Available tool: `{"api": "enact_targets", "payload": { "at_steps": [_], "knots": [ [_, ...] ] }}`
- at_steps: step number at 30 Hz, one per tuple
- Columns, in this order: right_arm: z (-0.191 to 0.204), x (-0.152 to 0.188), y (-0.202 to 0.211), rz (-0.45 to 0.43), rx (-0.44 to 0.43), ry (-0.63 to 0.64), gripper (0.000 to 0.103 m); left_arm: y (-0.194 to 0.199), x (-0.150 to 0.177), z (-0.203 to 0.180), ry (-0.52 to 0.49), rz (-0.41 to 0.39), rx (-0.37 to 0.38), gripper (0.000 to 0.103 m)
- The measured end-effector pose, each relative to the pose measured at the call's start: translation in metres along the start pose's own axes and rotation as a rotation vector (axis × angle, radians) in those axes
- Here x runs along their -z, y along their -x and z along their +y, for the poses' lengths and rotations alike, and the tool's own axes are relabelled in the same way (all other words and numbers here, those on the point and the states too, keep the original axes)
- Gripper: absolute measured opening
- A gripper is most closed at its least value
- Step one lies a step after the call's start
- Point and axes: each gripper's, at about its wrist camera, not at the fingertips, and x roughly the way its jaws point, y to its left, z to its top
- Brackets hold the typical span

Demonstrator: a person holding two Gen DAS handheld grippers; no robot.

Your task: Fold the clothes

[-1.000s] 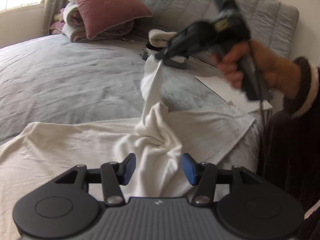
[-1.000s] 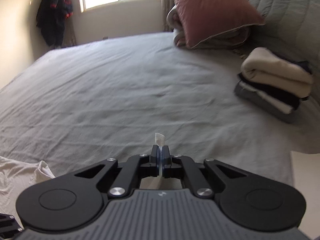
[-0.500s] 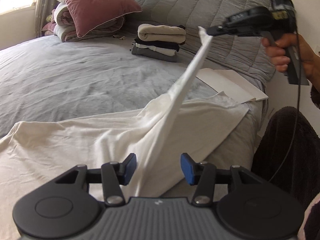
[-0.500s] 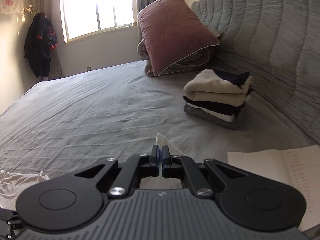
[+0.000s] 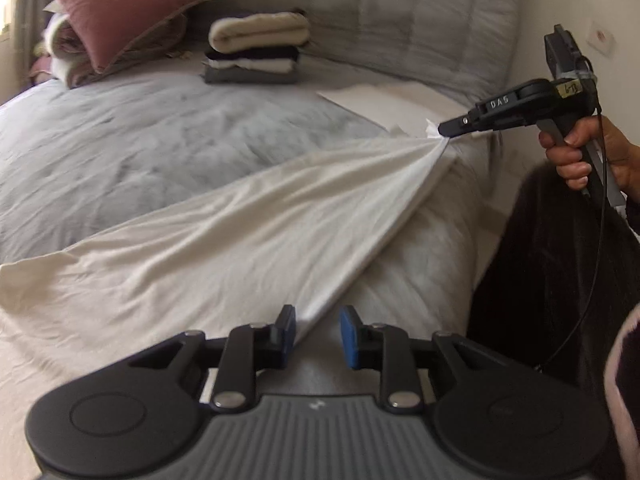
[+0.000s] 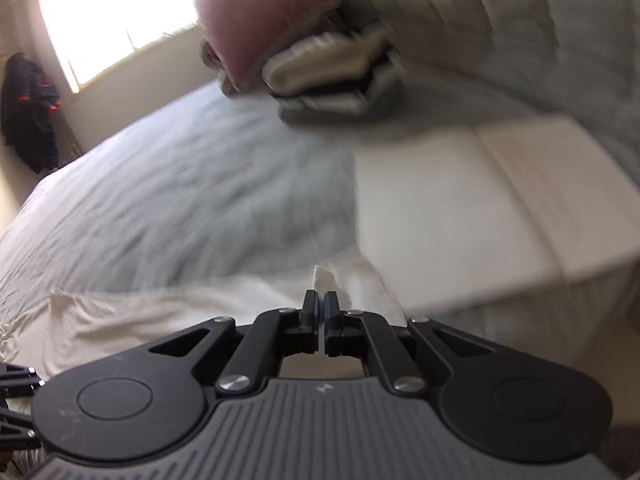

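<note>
On the gray bed (image 5: 152, 128) lies a white cloth (image 5: 224, 236), pulled tight toward one corner. The right gripper (image 5: 444, 130) pinches that corner hard. The left gripper (image 5: 317, 330) is closing, with the cloth's near edge between its blue pads, not yet squeezed. Folded clothes (image 5: 256, 54) sit stacked near a pink pillow (image 5: 120, 4).

Soft matt cream cloth garment (image 5: 224, 240) lies creased on a grey bedsheet (image 5: 140, 132) of wrinkled cloth (quilted grey headboard (image 5: 400, 12) behind), by a dusky-pink velvety pillow (image 5: 120, 4)
</note>
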Motion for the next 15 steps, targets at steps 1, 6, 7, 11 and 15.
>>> {"api": "enact_targets", "payload": {
  "at_steps": [1, 6, 7, 11, 15],
  "knots": [
    [-0.004, 0.004, 0.0, 0.018, 0.01, -0.009, 0.002, 0.001, -0.001, -0.001, -0.01, 0.009, 0.005, 0.025],
    [-0.018, 0.006, 0.008, 0.047, 0.022, -0.022, 0.014, 0.009, -0.005, -0.004, -0.04, 0.002, -0.025, 0.03],
    [-0.02, 0.004, 0.01, 0.043, 0.019, -0.02, 0.016, 0.01, -0.006, -0.002, -0.036, -0.005, -0.035, 0.033],
    [-0.02, -0.012, 0.006, 0.01, -0.011, 0.022, 0.016, 0.011, -0.01, 0.011, 0.015, -0.028, -0.091, 0.037],
    [-0.013, -0.018, -0.017, 0.02, -0.048, 0.082, 0.016, 0.009, -0.012, 0.027, 0.096, -0.049, -0.162, 0.037]
  ]
}}
